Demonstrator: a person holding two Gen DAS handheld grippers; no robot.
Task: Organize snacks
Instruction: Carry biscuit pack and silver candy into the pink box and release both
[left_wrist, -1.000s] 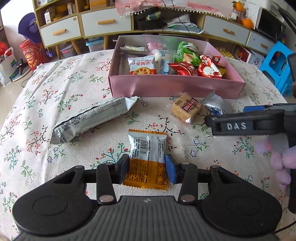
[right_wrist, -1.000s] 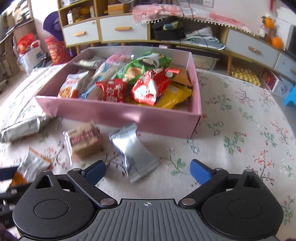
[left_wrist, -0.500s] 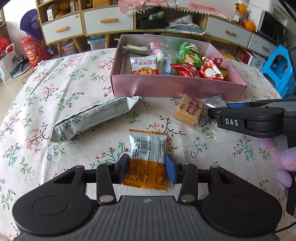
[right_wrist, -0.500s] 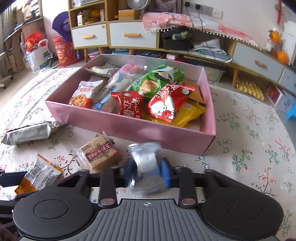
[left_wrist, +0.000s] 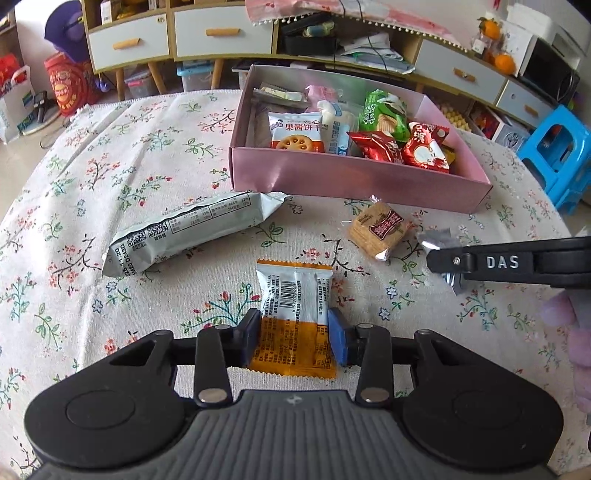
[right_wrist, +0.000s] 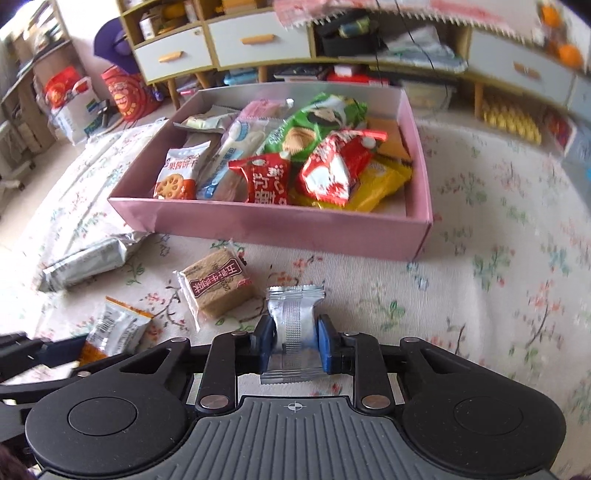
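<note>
An orange and white snack packet (left_wrist: 291, 291) lies flat on the flowered tablecloth. My left gripper (left_wrist: 294, 336) is closing on it, its blue pads touching both long edges. My right gripper (right_wrist: 295, 339) is shut on a small silver packet (right_wrist: 293, 306), held just above the cloth in front of the pink box (right_wrist: 277, 225). In the left wrist view the right gripper (left_wrist: 443, 262) comes in from the right with the silver packet (left_wrist: 434, 238) at its tip. The pink box (left_wrist: 351, 181) holds several snack packets.
A brown biscuit packet (left_wrist: 380, 229) and a long grey packet (left_wrist: 192, 230) lie on the cloth before the box. A blue stool (left_wrist: 557, 151) stands off the table at right. Cabinets with drawers (left_wrist: 218, 35) run behind. A gloved hand (left_wrist: 569, 325) shows at right.
My right gripper, open a second ago around the silver packet on the cloth, has shut on it and raised it. My left jaws have narrowed slightly onto the orange packet.
</note>
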